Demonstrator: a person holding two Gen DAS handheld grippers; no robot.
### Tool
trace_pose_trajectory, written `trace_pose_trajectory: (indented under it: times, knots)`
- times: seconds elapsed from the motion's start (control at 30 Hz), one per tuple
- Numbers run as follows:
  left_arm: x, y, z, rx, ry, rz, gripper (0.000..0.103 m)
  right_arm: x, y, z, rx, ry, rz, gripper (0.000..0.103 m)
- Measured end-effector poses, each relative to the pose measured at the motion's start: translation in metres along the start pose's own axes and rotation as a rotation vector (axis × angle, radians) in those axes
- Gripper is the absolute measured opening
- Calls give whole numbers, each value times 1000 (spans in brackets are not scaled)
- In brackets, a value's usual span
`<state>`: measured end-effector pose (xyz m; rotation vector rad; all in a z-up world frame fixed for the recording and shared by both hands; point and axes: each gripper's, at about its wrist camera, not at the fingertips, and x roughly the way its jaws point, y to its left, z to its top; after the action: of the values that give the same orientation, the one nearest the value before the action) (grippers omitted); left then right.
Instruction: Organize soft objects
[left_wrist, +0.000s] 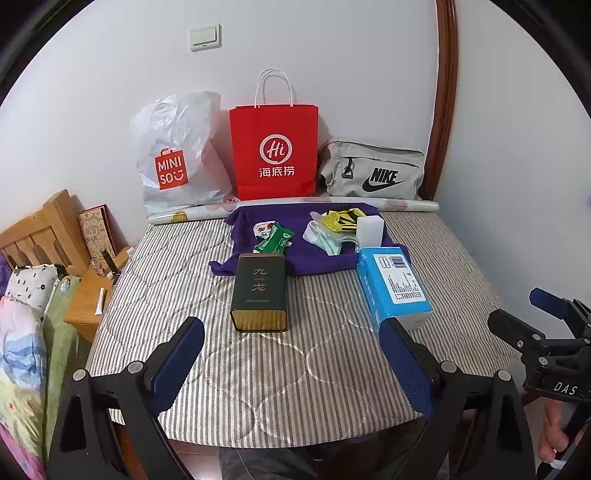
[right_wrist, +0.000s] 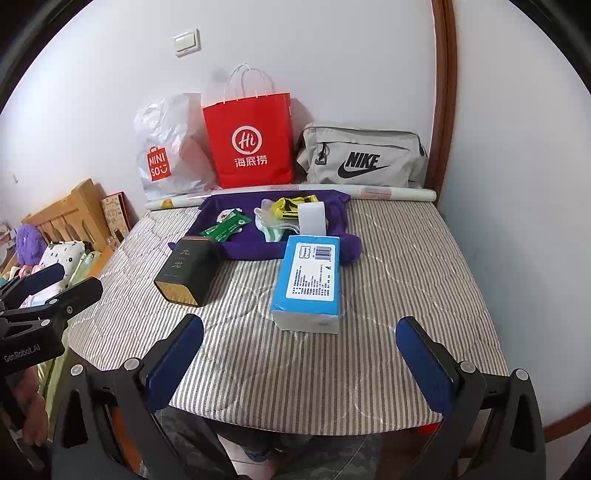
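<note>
Fingers of the left hand-held gripper are spread wide and grip nothing, hovering level over the near edge of the striped mattress and aimed at the back wall; the right hand-held gripper hangs beside it in the same pose, equally wide and holding nothing. Ahead of the left one lies a dark tea tin, its long axis running away from the camera, gold end nearest. Ahead of the right one lies a blue tissue pack, long axis likewise pointing toward the wall, label up. Behind both, a purple cloth is spread flat, carrying green sachets, a pale sock bundle, a yellow-black item and a white block. Against the wall stand a Miniso plastic bag, a red Haidilao paper bag and a grey Nike bag.
</note>
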<state>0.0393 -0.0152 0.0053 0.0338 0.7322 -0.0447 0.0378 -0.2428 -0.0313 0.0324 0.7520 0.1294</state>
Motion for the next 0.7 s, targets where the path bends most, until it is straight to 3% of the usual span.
trace_pose_trajectory:
  times: [0.7]
  knots:
    - [-2, 1, 0, 0, -1, 2, 96, -5, 0, 2, -1, -7, 1, 102]
